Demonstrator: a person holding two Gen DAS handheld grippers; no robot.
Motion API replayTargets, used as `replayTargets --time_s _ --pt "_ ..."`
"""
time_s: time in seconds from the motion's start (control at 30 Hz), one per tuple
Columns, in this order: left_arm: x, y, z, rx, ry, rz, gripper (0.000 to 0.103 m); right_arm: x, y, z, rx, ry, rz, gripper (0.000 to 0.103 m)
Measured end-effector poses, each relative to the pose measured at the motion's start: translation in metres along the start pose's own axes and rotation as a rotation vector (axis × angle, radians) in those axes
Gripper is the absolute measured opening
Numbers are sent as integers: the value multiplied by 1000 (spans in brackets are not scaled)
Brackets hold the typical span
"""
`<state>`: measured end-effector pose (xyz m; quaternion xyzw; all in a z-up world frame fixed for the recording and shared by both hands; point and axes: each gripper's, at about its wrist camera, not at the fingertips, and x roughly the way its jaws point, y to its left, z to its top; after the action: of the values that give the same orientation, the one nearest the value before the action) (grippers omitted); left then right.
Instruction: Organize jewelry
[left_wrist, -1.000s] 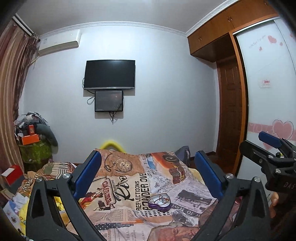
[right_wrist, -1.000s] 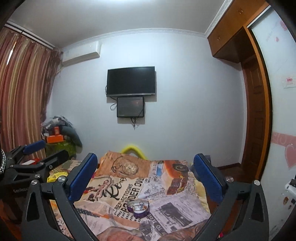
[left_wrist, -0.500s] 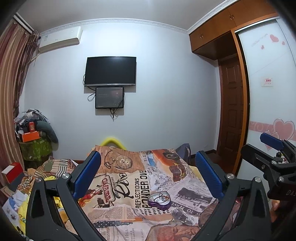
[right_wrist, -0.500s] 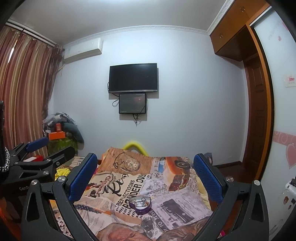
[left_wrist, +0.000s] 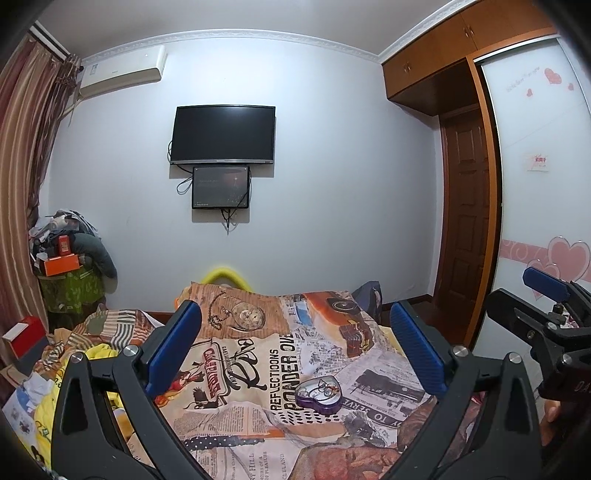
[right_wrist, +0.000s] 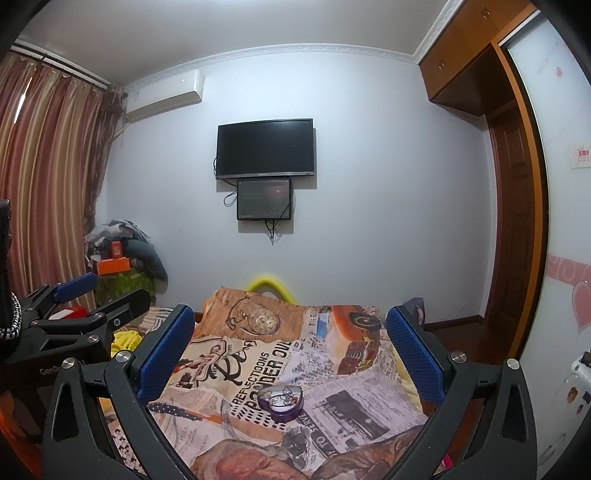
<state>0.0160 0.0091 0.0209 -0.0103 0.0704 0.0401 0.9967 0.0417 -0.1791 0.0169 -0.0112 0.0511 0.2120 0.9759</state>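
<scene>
Item: heart-shaped tin (left_wrist: 318, 396), purple-walled, lid off or absent, a small tangle of jewelry (left_wrist: 325, 387) lying inside. Individual pieces too small to tell apart.

Location: on the bed (left_wrist: 258, 354), resting on the newspaper-print cover, just below the large printed word "PONDER". All places below are given from the tin.

Left gripper (left_wrist: 295, 354): above and nearer the camera than the tin, well apart from it. Blue fingers (left_wrist: 173, 347) spread wide, nothing between them. The tin shows low in the gap, toward the right finger.

Right gripper (right_wrist: 291, 350): likewise raised and short of the tin, fingers (right_wrist: 415, 354) spread wide and empty. In its own view the tin (right_wrist: 282, 402) sits low and close to centre between them.

Other contents of the room: wall-mounted television (left_wrist: 223, 134) far beyond the tin, a smaller screen beneath it; a pile of clothes and boxes (left_wrist: 68, 258) far to the left; a wooden door (left_wrist: 467, 221) far to the right.

Step in hand, as judged: approach. Neither gripper touches the tin or its contents; no piece appears sorted yet.

Next move, as judged: one gripper comes down to steady the tin by its wall, since a light tin on soft bedding may slide or tip. The other narrows its fingers over a single piece and lifts slowly, as chains may be snagged together.
</scene>
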Motion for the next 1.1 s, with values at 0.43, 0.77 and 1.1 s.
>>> replayTargets --time_s 0.43,0.77,1.1 --pt "2 -2 1 1 6 -5 102 0 0 0 6 9 1 103" --pt "3 -2 1 2 23 -23 102 1 -1 1 6 9 0 103" --pt "4 -3 0 5 30 -35 102 2 -1 1 7 11 -1 103"
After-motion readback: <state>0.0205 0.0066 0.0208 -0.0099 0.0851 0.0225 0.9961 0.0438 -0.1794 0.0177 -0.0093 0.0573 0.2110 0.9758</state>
